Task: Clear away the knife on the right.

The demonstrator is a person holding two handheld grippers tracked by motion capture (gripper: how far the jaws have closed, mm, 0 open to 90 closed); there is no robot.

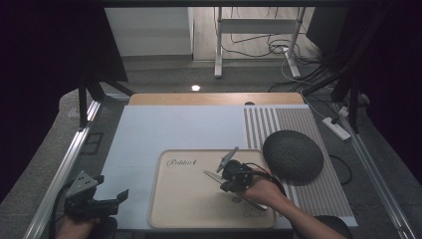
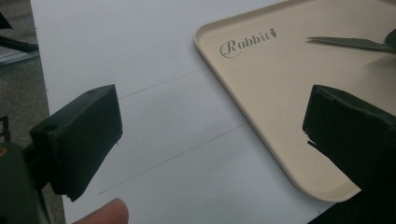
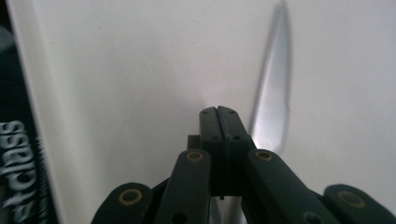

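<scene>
A pair of scissors (image 1: 213, 175) lies on a beige tray (image 1: 164, 199) printed "Rabbit", its blade pointing left and its handle rings (image 1: 249, 206) near the tray's front. My right gripper (image 1: 223, 174) hangs just over the scissors, held by a hand from the lower right. In the right gripper view its jaws (image 3: 218, 112) are pressed together with nothing seen between them, and the shiny blade (image 3: 273, 102) runs past on their right. My left gripper (image 1: 117, 198) rests open at the front left over the white board, left of the tray (image 2: 261, 93).
A dark round woven dome (image 1: 292, 155) sits right of the tray on a striped mat (image 1: 278, 124). The white board (image 1: 164, 129) stretches behind and left of the tray. Metal rails run along both table sides. A fingertip (image 2: 109, 212) shows below the left jaws.
</scene>
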